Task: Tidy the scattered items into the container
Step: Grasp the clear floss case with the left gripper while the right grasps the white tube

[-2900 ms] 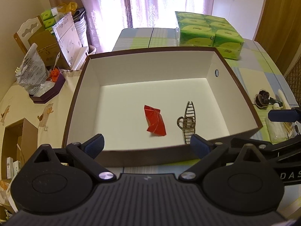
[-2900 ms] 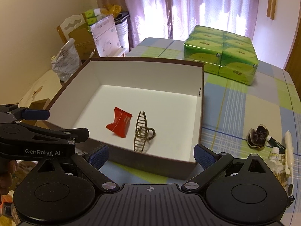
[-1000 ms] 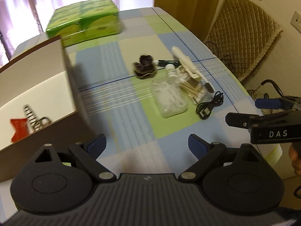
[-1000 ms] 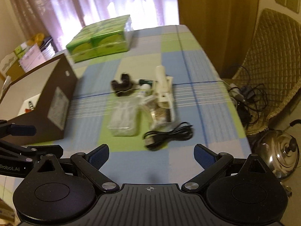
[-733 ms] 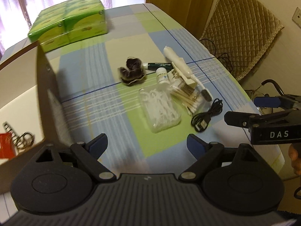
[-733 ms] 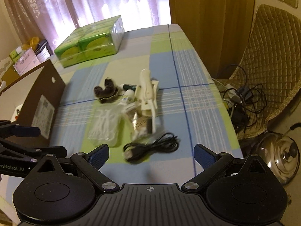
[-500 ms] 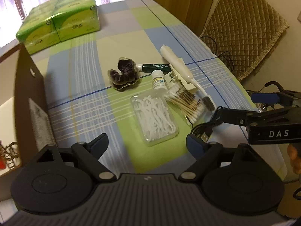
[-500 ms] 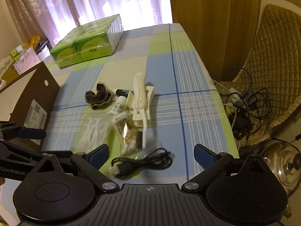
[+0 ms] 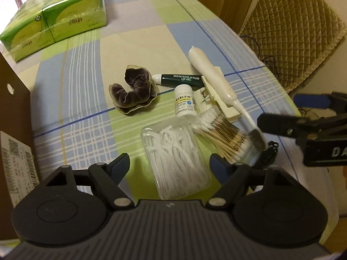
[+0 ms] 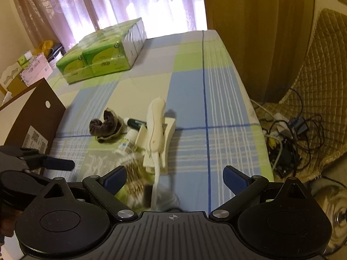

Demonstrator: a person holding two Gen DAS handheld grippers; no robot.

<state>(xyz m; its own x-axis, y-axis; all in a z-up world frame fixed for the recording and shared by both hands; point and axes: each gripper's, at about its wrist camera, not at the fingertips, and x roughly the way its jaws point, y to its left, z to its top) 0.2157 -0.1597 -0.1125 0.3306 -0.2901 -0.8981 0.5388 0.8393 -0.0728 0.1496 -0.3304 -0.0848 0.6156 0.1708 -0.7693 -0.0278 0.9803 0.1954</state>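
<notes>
Left gripper [image 9: 169,162]: fingers spread wide, empty, above a clear box of floss picks [image 9: 176,158].
Right gripper [image 10: 174,174]: fingers spread wide, empty, over the cotton swabs [image 9: 221,133] and toothbrush [image 10: 154,127].
Scattered items: scrunchie [image 9: 132,91], lip gel tube [image 9: 180,79] and small bottle [image 9: 185,104], clustered on the checked counter [image 9: 86,69].
Container: brown box [image 10: 32,119], left of the cluster.
</notes>
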